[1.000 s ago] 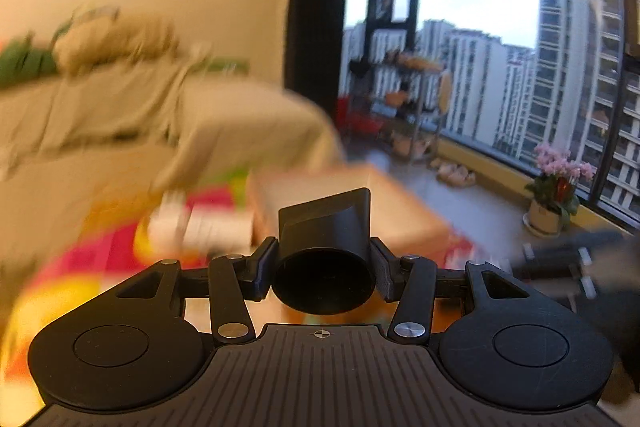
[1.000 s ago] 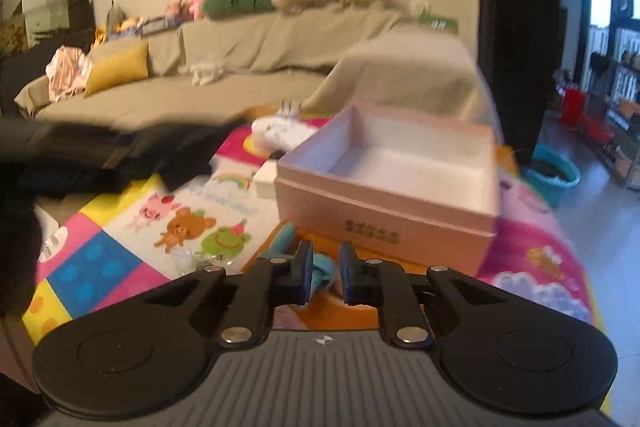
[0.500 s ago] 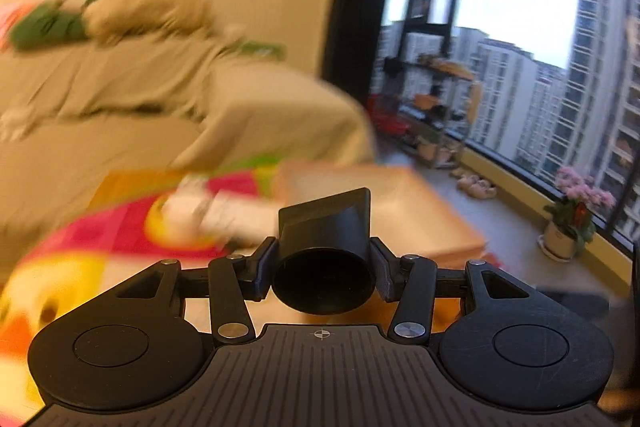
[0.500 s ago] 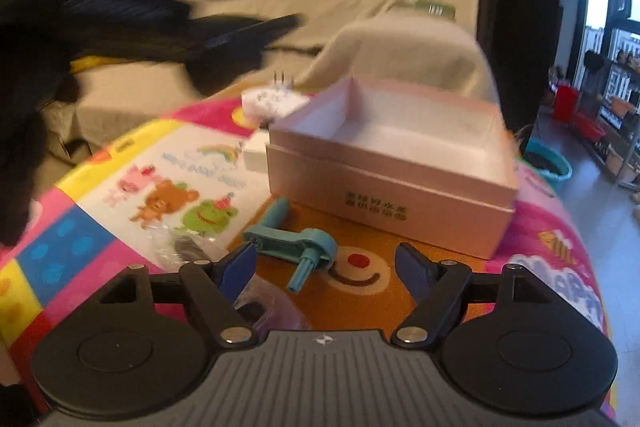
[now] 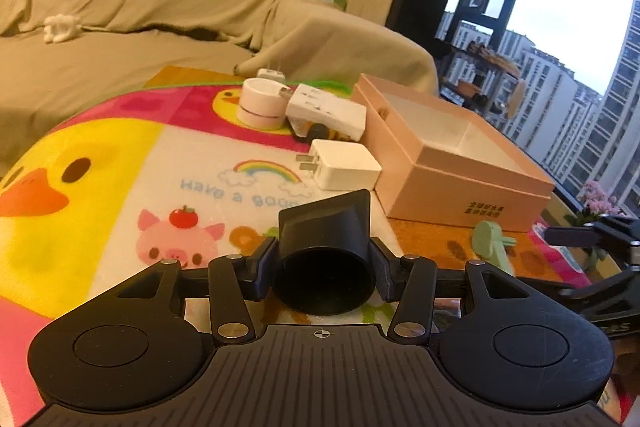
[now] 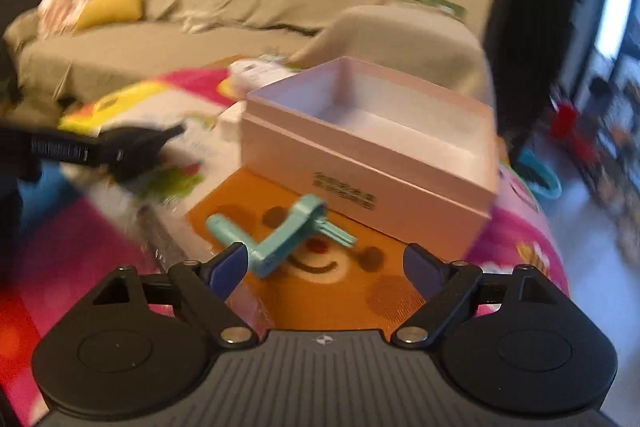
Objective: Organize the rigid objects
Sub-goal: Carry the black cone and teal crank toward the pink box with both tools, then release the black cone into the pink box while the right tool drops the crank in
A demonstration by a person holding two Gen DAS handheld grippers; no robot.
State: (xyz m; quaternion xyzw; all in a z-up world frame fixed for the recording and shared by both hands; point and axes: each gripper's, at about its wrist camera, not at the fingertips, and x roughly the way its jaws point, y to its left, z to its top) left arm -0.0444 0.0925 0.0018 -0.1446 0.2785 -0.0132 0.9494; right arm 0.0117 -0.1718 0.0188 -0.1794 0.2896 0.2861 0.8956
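left tongs (image 5: 324,269) clamp a black nozzle (image 5: 326,255) above the mat; right tongs (image 6: 324,263) gape wide, empty, over the teal crank (image 6: 280,233) lying just before the pink box (image 6: 360,155). Risk: nozzle clips box wall on drop-in. Right view blurred, box floor partly hidden

Grippers: two, the left gripper (image 5: 325,265) and the right gripper (image 6: 325,267). Black nozzle-shaped part (image 5: 325,255): one, between the left jaws. Open pink cardboard box (image 5: 460,183): one. White plug adapters on the worktop: two clearly seen, a square charger (image 5: 346,171) and a longer multi-pin adapter (image 5: 326,113); a further pronged white piece (image 5: 271,73) behind them is too small to identify. Round white case (image 5: 261,103): one. Teal crank handle (image 6: 280,235): one, before the box. Cartoon play mat (image 5: 120,187) covering the worktop: one. Cloth-draped sofa (image 5: 120,27): one. Potted pink-flowered plant (image 5: 598,193): one.
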